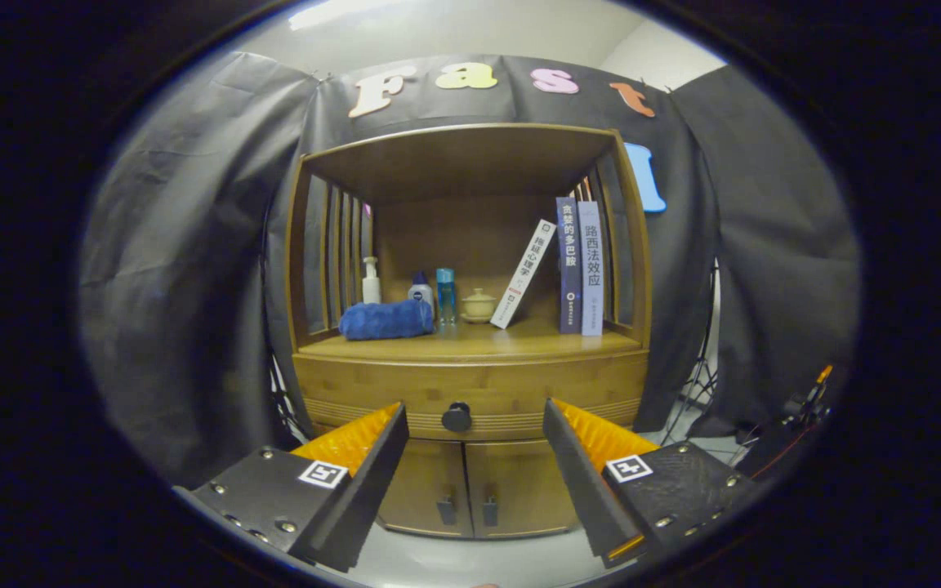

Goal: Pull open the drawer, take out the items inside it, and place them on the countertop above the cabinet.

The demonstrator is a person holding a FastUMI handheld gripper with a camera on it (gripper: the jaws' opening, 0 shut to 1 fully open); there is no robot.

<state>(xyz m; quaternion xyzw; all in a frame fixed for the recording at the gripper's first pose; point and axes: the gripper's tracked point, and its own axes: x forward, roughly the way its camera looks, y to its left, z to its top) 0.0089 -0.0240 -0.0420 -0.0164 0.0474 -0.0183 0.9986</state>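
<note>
The gripper (474,420) is held spread and empty, squared up short of the closed drawer (470,392) so that its round knob (457,417), centred between the fingers, can be pinched.

The gripper (472,425) has two wedge-shaped fingers (360,457) with ribbed inner pads. Each sits on a block body studded with silver screws. A square black-and-white marker (323,474) tops each block.
</note>
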